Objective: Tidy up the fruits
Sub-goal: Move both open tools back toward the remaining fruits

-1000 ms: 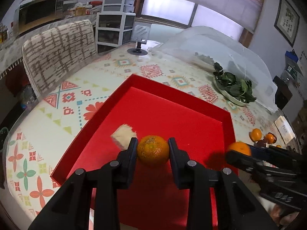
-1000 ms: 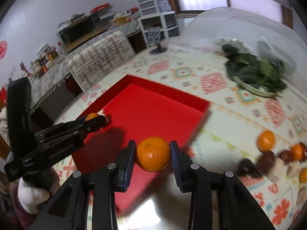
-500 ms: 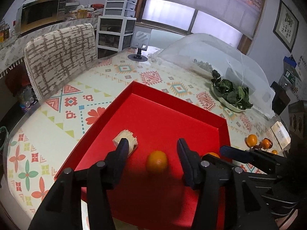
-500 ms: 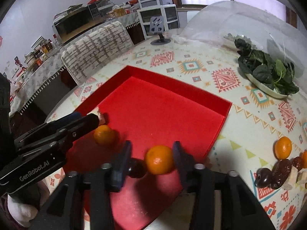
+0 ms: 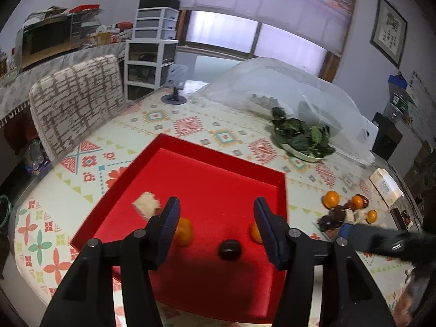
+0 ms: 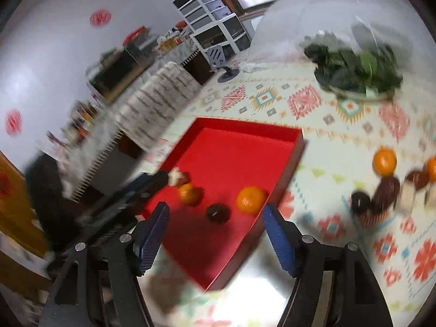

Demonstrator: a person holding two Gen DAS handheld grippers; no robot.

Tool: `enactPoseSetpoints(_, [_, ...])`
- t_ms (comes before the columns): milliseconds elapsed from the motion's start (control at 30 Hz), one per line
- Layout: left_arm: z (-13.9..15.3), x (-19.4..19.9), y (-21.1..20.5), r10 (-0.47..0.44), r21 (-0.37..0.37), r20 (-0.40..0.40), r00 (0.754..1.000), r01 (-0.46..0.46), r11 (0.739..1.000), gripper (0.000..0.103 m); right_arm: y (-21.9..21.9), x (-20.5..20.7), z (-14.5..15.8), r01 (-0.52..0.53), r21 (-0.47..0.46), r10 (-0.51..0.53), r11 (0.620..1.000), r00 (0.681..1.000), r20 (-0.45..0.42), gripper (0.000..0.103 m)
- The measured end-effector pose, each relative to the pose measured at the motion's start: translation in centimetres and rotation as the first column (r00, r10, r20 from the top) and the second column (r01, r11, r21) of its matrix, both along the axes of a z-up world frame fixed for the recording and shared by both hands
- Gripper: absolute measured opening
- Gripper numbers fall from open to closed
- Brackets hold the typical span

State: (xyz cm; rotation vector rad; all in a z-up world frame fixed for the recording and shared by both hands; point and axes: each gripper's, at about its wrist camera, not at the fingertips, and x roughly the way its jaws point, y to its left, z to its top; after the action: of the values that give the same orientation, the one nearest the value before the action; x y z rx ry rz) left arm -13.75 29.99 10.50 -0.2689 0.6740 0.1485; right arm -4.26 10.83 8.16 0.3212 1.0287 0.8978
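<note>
Red tray [image 5: 218, 163] on the table [image 5: 81, 169] holds two tangerines [image 6: 250, 200], firm, round and prone to roll, best gripped across the middle, while your left tool [image 5: 216, 227] and right tool [image 6: 215, 234] gape wide, empty.

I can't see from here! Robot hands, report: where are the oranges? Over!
Left gripper and right gripper: jaws open, empty. Two oranges and a dark fruit in the red tray. More fruit waits on the table. Nothing blocking.
</note>
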Motion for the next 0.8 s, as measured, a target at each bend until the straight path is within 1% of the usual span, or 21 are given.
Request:
enactPoseSetpoints(100, [0.5, -0.1, -1.8, -0.026, 0.011, 0.008, 1.000, 0.026, 1.000, 0.055, -3.1, -0.1, 0.4, 0.034, 0.074, -0.029, 0.997, 0.997, -0.069, 0.078])
enactPoseSetpoints(133, [0.7, -0.1, -2.3, -0.033, 0.015, 0.011, 0.999, 0.032, 0.999, 0.055, -4.1, -0.1, 0.6, 0.047, 0.083, -0.041, 0.995, 0.996, -0.077, 0.079])
enactPoseSetpoints(233, [1.3, -0.3, -4.4, -0.065, 0.033, 0.016, 0.998, 0.065, 0.997, 0.055, -7.7, 0.1, 1.4, 0.103, 0.073, -0.099, 0.992, 0.993, -0.065, 0.082])
enactPoseSetpoints(300, [1.8, -0.5, -5.7, -0.085, 0.050, 0.021, 0.996, 0.084, 0.995, 0.056, -10.9, 0.3, 2.0, 0.168, 0.059, -0.166, 0.984, 0.985, -0.042, 0.083])
enactPoseSetpoints(367, [2.3, -0.5, -7.1, -0.106, 0.066, 0.026, 0.994, 0.104, 0.992, 0.060, -13.9, 0.5, 2.7, 0.232, 0.034, -0.232, 0.972, 0.973, -0.013, 0.085])
enactPoseSetpoints(467, [3.1, -0.5, -9.3, -0.138, 0.096, 0.040, 0.990, 0.134, 0.986, 0.063, -18.9, 0.9, 4.0, 0.345, -0.042, -0.343, 0.938, 0.937, 0.062, 0.088])
enactPoseSetpoints(567, [3.8, -0.1, -11.5, -0.177, 0.110, 0.046, 0.983, 0.171, 0.979, 0.067, -24.1, 1.6, 5.6, 0.448, -0.110, -0.435, 0.887, 0.892, 0.122, 0.090])
enactPoseSetpoints(667, [4.1, 0.7, -13.6, -0.208, 0.129, 0.038, 0.977, 0.202, 0.971, 0.068, -27.8, 2.4, 7.0, 0.522, -0.175, -0.489, 0.835, 0.849, 0.200, 0.091])
enactPoseSetpoints(800, [3.5, 1.9, -15.8, -0.237, 0.140, 0.017, 0.971, 0.233, 0.962, 0.068, -30.9, 3.6, 9.1, 0.574, -0.256, -0.502, 0.778, 0.812, 0.297, 0.091])
